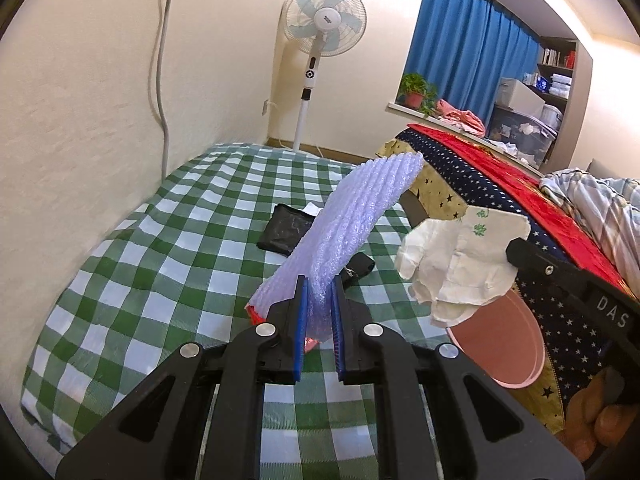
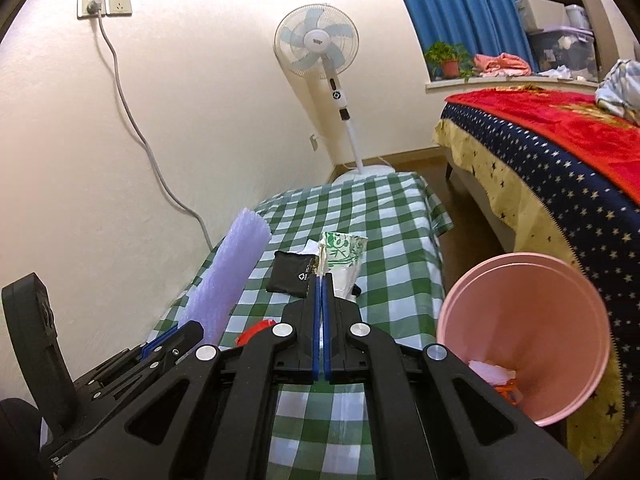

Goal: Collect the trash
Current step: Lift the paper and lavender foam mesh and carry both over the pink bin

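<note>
Bubble-wrap first: the left gripper point(image 1: 318, 304) has its blue pads clamped on a long strip of pale lilac bubble-wrap packaging point(image 1: 352, 224), which sticks up and away at a slant, clear of the green-and-white checked tablecloth point(image 1: 160, 272). A red scrap point(image 1: 253, 314) shows at the strip's lower end, just beside the left pad. From the right wrist camera the same strip point(image 2: 230, 280) rises at the left, over the table's wall-side edge.

Over to the right gripper point(image 2: 322, 280): jaws pressed together on a crumpled white paper wrapper with green print point(image 2: 344, 256), held up above the table. From the left wrist camera that wrapper point(image 1: 460, 264) hangs in the air off the table's right edge, above the round pink plastic bin point(image 1: 516, 344).

The bin point(image 2: 524, 336) stands on the floor between the table's right edge and the bed with the star-patterned navy cover point(image 2: 560, 184). Inside it, at the bottom, some white and orange scraps point(image 2: 496, 380).

On the cloth near the table's middle lies a flat black plastic pouch point(image 1: 286, 229), with a bit of white paper poking out behind it. A smaller black item point(image 1: 358, 270) lies just beside the strip; what it is I cannot tell.
</note>
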A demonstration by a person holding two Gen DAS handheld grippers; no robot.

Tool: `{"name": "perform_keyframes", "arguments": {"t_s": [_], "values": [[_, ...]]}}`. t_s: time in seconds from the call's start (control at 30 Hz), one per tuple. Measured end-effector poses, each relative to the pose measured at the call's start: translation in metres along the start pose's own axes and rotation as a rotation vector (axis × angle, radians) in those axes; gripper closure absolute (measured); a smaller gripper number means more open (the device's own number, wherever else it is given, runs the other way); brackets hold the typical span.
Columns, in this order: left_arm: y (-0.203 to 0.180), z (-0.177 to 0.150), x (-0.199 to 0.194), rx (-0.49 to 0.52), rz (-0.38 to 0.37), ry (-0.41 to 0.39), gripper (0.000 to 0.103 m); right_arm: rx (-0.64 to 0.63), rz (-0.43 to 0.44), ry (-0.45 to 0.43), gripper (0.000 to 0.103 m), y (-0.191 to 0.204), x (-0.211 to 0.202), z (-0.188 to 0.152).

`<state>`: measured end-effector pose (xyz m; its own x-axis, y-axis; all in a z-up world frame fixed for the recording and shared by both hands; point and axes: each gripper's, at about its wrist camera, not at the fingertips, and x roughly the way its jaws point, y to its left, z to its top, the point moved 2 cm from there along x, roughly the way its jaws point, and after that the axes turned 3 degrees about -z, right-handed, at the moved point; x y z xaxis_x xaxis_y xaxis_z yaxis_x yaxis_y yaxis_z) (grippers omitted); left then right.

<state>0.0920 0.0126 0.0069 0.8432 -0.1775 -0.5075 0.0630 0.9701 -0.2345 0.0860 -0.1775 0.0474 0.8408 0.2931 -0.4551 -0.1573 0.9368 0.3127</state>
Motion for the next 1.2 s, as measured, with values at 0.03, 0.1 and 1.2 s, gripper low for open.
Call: {"name": "perform_keyframes", "arguments": {"t_s": [0.03,0.1,1.2], "values": [[0.0,-0.001,-0.003,0.003,-0.002,-0.002,0.092,-0.001,-0.002,-0.004,0.102,0.0,-0.003,0.001],[-0.001,-0.001,-0.007,0.005,-0.004,-0.006,0.092,-0.004,-0.008,-0.016,0.102,0.0,-0.012,0.003],[-0.05,-0.016,0.01,0.055,-0.09,0.025,0.092,0.0,-0.218,-0.103,0.102,-0.058,-0.056,0.009]]}}
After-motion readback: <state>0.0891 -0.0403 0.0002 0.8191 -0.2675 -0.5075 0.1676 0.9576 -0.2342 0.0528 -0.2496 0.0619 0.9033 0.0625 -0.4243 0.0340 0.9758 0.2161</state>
